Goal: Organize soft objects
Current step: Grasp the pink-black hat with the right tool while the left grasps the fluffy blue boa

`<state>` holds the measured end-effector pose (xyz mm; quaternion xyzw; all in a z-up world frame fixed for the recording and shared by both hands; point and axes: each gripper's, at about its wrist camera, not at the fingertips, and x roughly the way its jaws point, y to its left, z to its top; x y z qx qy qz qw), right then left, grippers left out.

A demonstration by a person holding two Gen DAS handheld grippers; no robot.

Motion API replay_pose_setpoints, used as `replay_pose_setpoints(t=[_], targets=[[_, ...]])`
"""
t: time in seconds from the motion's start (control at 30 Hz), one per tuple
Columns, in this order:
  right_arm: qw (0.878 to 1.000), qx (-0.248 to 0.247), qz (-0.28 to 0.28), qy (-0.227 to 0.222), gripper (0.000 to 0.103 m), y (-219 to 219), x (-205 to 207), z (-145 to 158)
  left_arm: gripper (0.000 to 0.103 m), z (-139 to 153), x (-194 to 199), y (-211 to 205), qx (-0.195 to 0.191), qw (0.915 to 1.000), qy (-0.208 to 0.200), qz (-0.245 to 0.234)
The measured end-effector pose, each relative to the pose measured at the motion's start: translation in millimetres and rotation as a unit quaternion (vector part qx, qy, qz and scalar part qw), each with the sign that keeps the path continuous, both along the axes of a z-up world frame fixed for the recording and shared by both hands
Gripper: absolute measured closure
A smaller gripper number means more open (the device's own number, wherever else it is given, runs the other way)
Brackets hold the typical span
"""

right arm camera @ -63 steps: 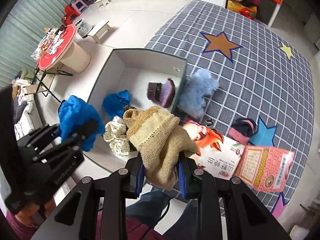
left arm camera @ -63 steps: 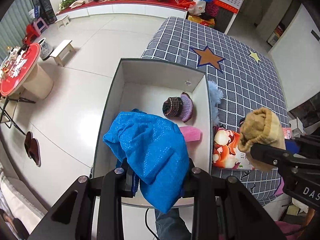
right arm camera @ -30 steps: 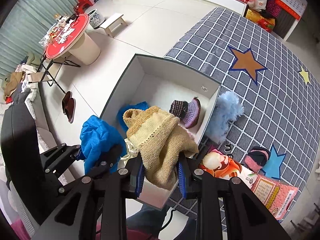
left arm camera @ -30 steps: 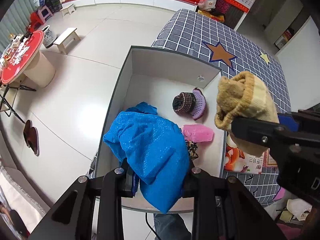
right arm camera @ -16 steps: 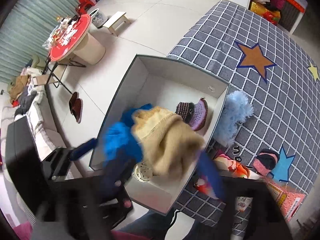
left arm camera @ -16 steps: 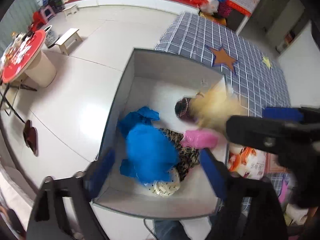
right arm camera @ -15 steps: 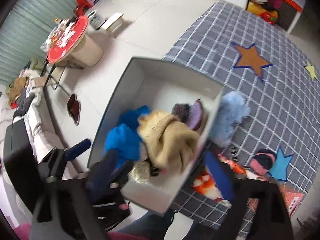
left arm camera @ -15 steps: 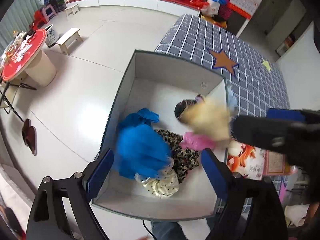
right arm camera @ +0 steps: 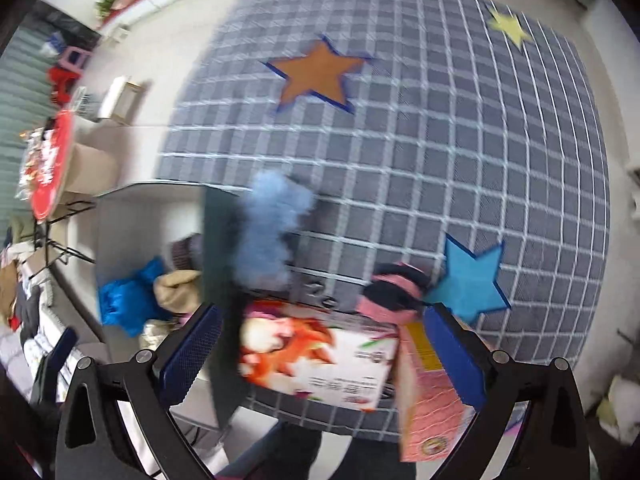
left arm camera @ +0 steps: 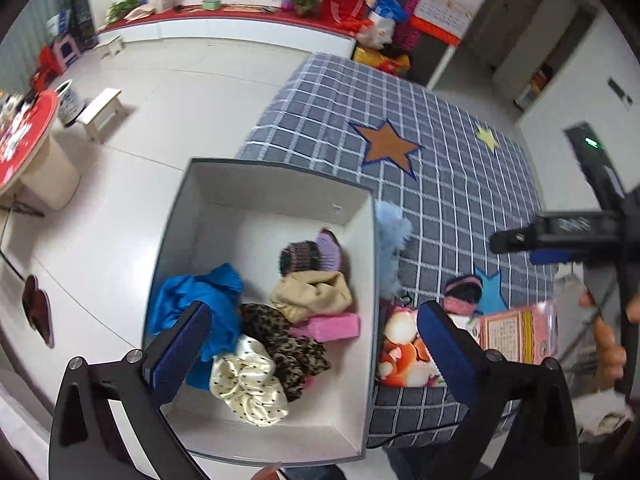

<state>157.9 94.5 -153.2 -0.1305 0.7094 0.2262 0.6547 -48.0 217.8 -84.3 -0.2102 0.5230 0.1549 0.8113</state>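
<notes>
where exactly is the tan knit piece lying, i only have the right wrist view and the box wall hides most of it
observer: the tan knit piece lies inside the box, between the purple knit hat and the pink block
operator: is the left gripper holding anything
observer: no, the left gripper has just been opening its fingers, nothing is between them
operator: what's at the near end of the box
observer: a cream dotted scrunchie beside a leopard-print cloth

My right wrist view is smearing: the fluffy blue thing (right arm camera: 272, 228) and printed box (right arm camera: 316, 356) are blurring, and the bin wall (right arm camera: 218, 280) is hiding its contents (mostly).
</notes>
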Motion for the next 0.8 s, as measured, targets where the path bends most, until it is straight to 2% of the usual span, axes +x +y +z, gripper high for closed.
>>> replay_pose_setpoints(t=[0.1,0.27,0.5,0.57,0.6,0.63,0.67,0.7,0.73,0.8], targets=[[0.998,-0.047,-0.015,0.035,0.002,-8.5,14.3,-30.2,0.0,0.2,8.6,-11.8,0.007,0.9996,0.013,-0.024],[0.991,-0.062,-0.042,0.114,0.002,-16.2,33.4,-84.9,0.0,2.5,27.4,-18.5,0.021,0.9982,0.033,-0.045],[0.975,-0.089,-0.064,0.194,0.002,-26.2,40.7,-142.6,0.0,-1.8,66.5,-18.1,0.027,0.9957,0.061,-0.065],[0.968,-0.079,-0.076,0.225,0.022,-31.7,42.1,-153.3,0.0,-5.2,78.6,-21.0,0.025,0.9943,0.072,-0.075],[0.965,-0.07,-0.083,0.237,0.052,-33.7,42.9,-155.0,0.0,-7.6,87.3,-23.2,0.025,0.9935,0.078,-0.079],[0.963,-0.072,-0.085,0.245,0.069,-36.2,43.4,-156.8,0.0,-9.5,94.1,-25.6,0.026,0.9927,0.084,-0.083],[0.96,-0.071,-0.09,0.256,0.07,-40.2,43.2,-157.3,0.0,-11.8,105.3,-29.5,0.033,0.9911,0.09,-0.092],[0.958,-0.058,-0.095,0.264,0.078,-44.7,43.7,-157.2,0.0,-13.2,114.6,-32.8,0.041,0.9896,0.095,-0.101],[0.957,-0.04,-0.101,0.269,0.083,-48.7,45.2,-154.1,0.0,-15.1,125.9,-38.3,0.049,0.9877,0.097,-0.112],[0.958,-0.006,-0.115,0.264,0.083,-60.3,51.8,-142.6,0.0,-20.5,146.5,-48.5,0.058,0.9837,0.105,-0.134]])
